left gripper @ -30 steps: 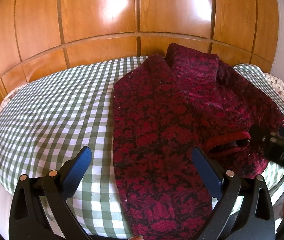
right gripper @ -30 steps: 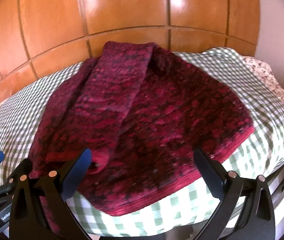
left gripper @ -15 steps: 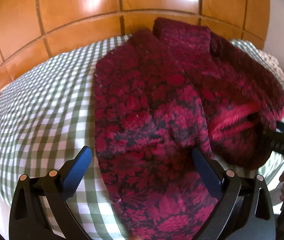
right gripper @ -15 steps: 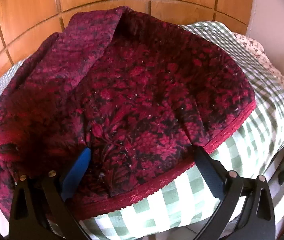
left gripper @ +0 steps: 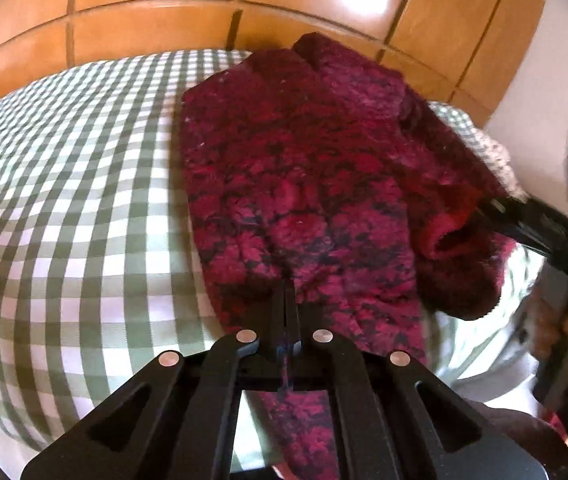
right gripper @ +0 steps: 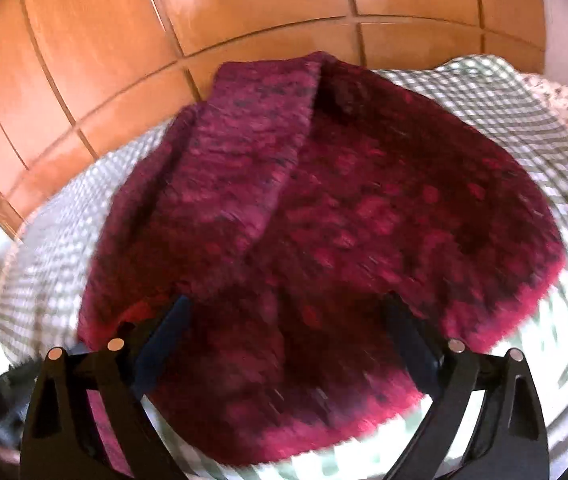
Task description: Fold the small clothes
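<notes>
Checked bedding [left gripper: 64,216] carried the red sweater [left gripper: 304,184], the left hand-held gripper [left gripper: 285,292] just clenched on its near fabric, the right hand-held gripper [right gripper: 288,320] spread wide and closing, astride its hem

A thick, fuzzy knit is seen in the dark red sweater [left gripper: 308,184], with a ribbed cuff. The checked bedsheet [left gripper: 64,208] is noted as smooth, matt woven cloth. The cupboard doors [right gripper: 132,28] are recorded as glossy varnished wood with bright reflections. Matt black plastic and shiny metal pins are observed on the left gripper [left gripper: 285,312] and the right gripper [right gripper: 288,336].
</notes>
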Action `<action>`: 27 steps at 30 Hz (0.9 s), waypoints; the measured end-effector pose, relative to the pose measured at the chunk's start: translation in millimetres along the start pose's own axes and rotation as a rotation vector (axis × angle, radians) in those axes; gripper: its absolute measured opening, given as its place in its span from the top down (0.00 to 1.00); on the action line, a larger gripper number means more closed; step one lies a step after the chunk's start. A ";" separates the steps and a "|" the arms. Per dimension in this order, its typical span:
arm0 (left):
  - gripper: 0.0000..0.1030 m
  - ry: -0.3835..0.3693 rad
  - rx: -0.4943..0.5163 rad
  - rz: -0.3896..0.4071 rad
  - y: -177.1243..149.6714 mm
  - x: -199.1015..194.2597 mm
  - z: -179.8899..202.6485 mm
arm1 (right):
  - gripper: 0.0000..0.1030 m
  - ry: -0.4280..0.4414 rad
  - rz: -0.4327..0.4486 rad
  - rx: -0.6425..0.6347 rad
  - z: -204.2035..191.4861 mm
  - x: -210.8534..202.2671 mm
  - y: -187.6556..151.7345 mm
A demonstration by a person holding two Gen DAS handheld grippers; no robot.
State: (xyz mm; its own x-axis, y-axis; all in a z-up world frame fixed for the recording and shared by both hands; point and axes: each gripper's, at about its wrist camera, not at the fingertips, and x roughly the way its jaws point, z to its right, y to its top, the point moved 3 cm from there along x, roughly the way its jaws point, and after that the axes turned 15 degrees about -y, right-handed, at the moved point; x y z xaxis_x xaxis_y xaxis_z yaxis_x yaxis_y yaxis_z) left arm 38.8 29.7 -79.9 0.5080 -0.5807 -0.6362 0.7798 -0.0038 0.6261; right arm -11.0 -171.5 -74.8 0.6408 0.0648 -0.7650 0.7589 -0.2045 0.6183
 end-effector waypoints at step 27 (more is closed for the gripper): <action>0.82 0.186 0.011 0.221 90.9 -77.9 -60.9 | 0.90 -0.493 0.350 -0.479 -4.7 -11.9 119.7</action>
State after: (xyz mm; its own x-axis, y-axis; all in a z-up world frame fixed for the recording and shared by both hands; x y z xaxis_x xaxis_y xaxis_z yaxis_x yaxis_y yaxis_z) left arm 92.3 124.1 -1.0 0.7240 -0.4095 -0.5551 0.6394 0.0963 0.7628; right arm 72.8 -192.2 9.2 0.8121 -0.3911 -0.4330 0.5611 0.3197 0.7635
